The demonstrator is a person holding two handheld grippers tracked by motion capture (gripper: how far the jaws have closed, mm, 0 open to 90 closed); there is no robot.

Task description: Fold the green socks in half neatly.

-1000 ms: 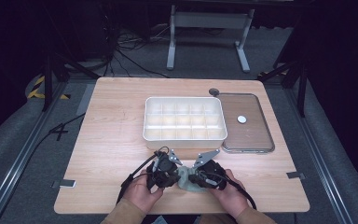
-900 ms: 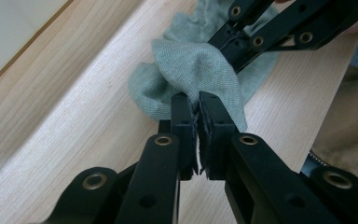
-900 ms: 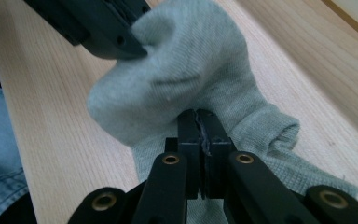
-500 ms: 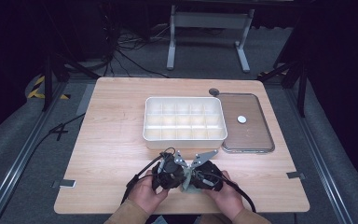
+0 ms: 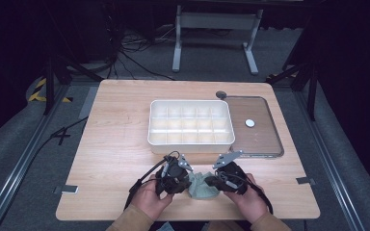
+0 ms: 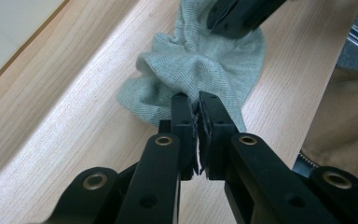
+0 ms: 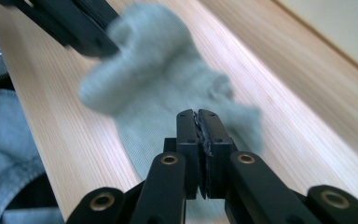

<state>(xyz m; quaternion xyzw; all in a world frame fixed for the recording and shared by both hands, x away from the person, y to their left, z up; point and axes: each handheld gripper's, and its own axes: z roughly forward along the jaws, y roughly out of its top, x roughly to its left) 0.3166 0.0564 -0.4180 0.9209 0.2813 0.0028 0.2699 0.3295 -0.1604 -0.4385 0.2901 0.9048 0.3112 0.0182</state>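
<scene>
A pale grey-green sock [image 5: 201, 185] lay bunched on the near edge of a wooden table [image 5: 115, 144], stretched between the two hand-held grippers. The left gripper [image 5: 185, 179], held in the person's left hand [image 5: 149, 199], had its jaws clamped on one end of the sock; in the left gripper view the knit fabric [image 6: 200, 65] was pinched tight between the two black jaws. The right gripper [image 5: 211, 182], held in the right hand [image 5: 248, 202], gripped the other end, its jaws pressed together on the cloth, as the right gripper view showed [image 7: 168, 107]. Both grippers sat close together, tips facing each other across the crumpled sock.

Beyond them, near the middle of the table, stood a white tray [image 5: 191, 142] divided into many small compartments. Just to its right lay a flat clear lid [image 5: 265, 139] with a small white knob [image 5: 250, 123] on it. Dark floor, cables and a metal stand [image 5: 212, 21] filled the background.
</scene>
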